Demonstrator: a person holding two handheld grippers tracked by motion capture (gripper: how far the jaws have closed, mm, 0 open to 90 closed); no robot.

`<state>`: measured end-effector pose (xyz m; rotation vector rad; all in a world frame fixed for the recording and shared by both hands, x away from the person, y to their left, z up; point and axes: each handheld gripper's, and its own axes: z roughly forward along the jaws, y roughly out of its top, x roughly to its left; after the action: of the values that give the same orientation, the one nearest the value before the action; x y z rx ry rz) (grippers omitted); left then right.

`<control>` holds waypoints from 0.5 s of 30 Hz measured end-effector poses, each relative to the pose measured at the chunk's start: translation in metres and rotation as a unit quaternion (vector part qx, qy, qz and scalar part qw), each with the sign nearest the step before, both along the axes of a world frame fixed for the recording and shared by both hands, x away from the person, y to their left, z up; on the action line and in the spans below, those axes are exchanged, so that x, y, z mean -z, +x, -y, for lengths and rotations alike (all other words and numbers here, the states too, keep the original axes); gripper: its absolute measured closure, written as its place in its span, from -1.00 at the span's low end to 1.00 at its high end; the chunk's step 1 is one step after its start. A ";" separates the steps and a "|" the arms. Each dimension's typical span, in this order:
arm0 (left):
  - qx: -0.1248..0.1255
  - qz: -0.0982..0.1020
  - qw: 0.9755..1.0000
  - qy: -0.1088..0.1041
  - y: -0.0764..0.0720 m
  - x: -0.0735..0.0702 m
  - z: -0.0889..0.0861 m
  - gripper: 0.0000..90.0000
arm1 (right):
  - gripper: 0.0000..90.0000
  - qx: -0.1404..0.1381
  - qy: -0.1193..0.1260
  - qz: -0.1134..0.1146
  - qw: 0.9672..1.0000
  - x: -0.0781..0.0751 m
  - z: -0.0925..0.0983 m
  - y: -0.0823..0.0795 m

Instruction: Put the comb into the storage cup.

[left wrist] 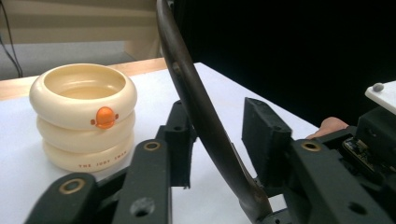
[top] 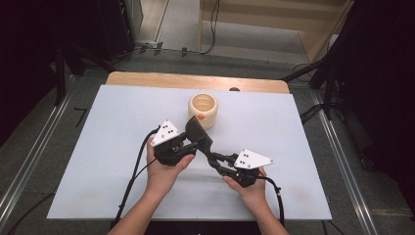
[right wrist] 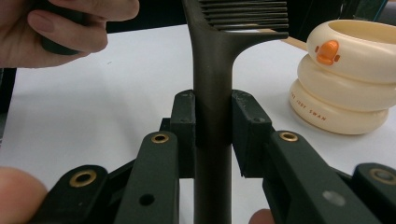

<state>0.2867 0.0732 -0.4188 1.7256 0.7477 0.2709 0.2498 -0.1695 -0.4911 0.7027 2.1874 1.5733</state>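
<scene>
1. Dark brown plastic forms the spatula (top: 199, 134) near the middle of the high view, its broad blade toward the upper left and its handle running to the lower right.
2. In the right gripper view the right gripper (right wrist: 213, 128) pinches the spatula's handle (right wrist: 212, 154) at the centre of the frame, both pads pressed flat against it, with the slotted blade (right wrist: 247, 16) at the top edge.
3. In the high view the right gripper (top: 217, 160) sits right of centre in the lower half, its grey plate (top: 252, 159) on top.
4. The left gripper (top: 192, 144) sits just left of centre in the high view, close beside the spatula's blade.
5. In the left gripper view the left gripper (left wrist: 219, 140) has the spatula's curved edge (left wrist: 196, 102) passing between its jaws; the near pad sits right against the edge, while the pad on the right side of the frame stands apart from it, so the jaws are partly spread and not clamped.
6. A cream ringed cup (top: 203, 108) with an orange duck badge stands just above the centre of the high view, near the blade tip; it fills the left of the left gripper view (left wrist: 84, 116) and the upper right of the right gripper view (right wrist: 345, 79).
7. A white table top (top: 107, 147) carries everything.
</scene>
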 end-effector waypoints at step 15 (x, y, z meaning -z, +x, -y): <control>0.050 -0.034 0.997 -0.054 0.003 -0.002 -0.004 0.88 | 0.56 0.011 -0.013 0.015 1.000 0.002 -0.010 -0.003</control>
<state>0.2901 0.0772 -0.4169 1.6698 0.7102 0.1027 0.2469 -0.1596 -0.4931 0.6879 2.1667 1.5332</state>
